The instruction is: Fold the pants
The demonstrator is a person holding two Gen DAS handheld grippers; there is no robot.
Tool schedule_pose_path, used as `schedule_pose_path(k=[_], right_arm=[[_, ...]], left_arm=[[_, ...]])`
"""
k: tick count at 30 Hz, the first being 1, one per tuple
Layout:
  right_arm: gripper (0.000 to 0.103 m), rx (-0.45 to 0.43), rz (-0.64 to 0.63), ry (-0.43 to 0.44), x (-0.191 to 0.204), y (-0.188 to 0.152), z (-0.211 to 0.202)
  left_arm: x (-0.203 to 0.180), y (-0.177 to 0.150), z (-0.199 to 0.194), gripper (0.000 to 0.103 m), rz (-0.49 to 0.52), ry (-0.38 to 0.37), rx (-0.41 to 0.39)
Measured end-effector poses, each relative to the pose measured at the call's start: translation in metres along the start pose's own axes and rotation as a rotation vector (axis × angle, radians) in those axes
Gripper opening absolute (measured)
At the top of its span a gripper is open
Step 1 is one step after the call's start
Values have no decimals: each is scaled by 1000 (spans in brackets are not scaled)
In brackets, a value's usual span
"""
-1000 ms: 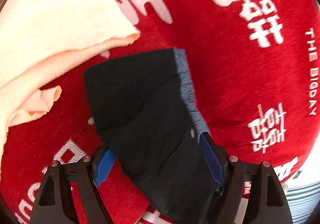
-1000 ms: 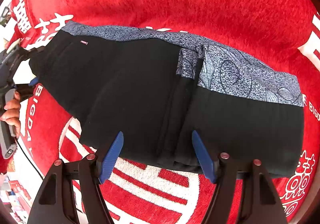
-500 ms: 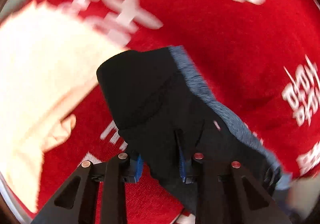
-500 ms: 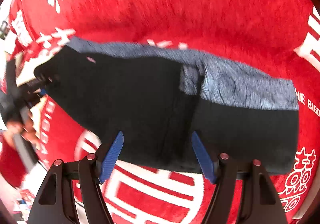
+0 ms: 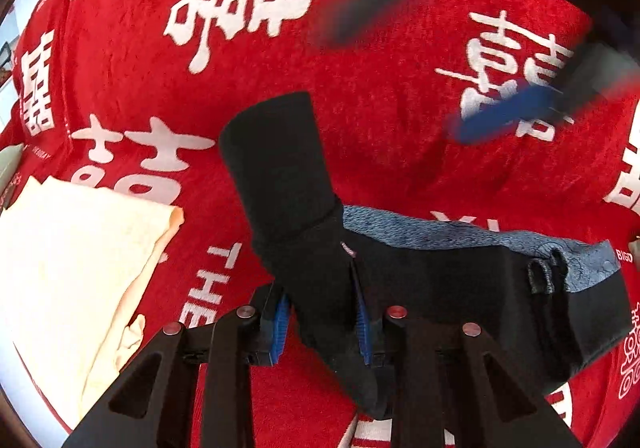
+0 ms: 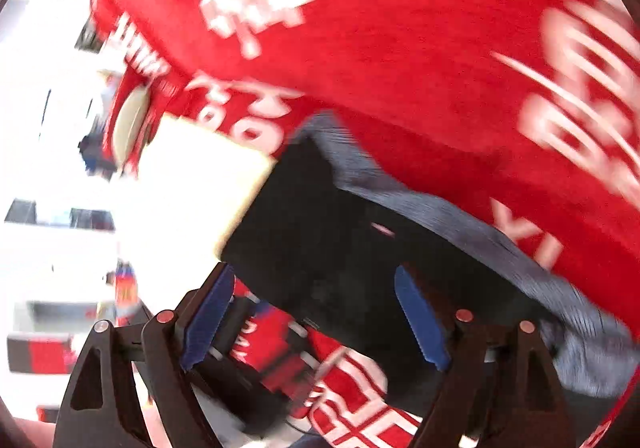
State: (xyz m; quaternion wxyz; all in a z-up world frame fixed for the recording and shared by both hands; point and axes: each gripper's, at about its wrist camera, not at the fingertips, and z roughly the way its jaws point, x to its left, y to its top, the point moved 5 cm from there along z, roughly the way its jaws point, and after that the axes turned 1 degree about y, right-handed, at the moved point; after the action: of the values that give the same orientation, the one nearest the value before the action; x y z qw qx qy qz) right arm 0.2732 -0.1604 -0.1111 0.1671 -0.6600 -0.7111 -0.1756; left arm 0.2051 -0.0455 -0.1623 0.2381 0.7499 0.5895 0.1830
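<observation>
In the left wrist view, the left claw (image 5: pixel 322 318) is pinched down to a narrow gap on a bunched fold of the black pants (image 5: pixel 460 288), its ribbed blue pads (image 5: pixel 281 322) pressing the soft, matte knit from both sides. Above the grip a thick, rounded flap of the dark fabric stands up like a blunt column, while the main body of the pants stretches away to the right across the red cloth (image 5: pixel 380 88), a plush, short-piled covering printed with large white characters and block letters. A band of grey-blue patterned fabric (image 5: pixel 460 236) runs along the far edge of the pants, with a small belt loop near the right end. To the left lies a pale cream towel (image 5: pixel 76 264), folded in soft layers with a frayed, wavy corner. At upper right a blurred blue pad and dark frame of the right claw (image 5: pixel 516 108) hover above the cloth. In the right wrist view, heavily smeared by motion, the right claw (image 6: pixel 316 316) stands wide open, its two blue pads (image 6: pixel 420 324) well apart and holding nothing; the pants (image 6: pixel 320 240) lie just beyond them on the red cloth (image 6: pixel 420 68), the grey band (image 6: pixel 460 220) slanting along their upper edge, and the cream towel (image 6: pixel 200 184) shows washed out at left.
</observation>
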Motion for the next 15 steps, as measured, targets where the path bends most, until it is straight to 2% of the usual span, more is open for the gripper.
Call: schedule_pose_path(k=[3, 9, 12, 13, 15], right_arm=[[86, 125, -60, -36, 24, 18, 35], [85, 256, -117, -166, 36, 32, 90], [22, 289, -73, -210, 24, 25, 103], [18, 268, -66, -210, 22, 24, 100], [17, 215, -57, -189, 19, 19, 88]], left_arm=[[-6, 1, -3, 29, 15, -7, -11], [-10, -1, -7, 29, 20, -9, -25], [-9, -3, -4, 29, 5, -16, -8], [-10, -3, -6, 29, 7, -20, -16], [-17, -1, -11, 29, 27, -25, -29]])
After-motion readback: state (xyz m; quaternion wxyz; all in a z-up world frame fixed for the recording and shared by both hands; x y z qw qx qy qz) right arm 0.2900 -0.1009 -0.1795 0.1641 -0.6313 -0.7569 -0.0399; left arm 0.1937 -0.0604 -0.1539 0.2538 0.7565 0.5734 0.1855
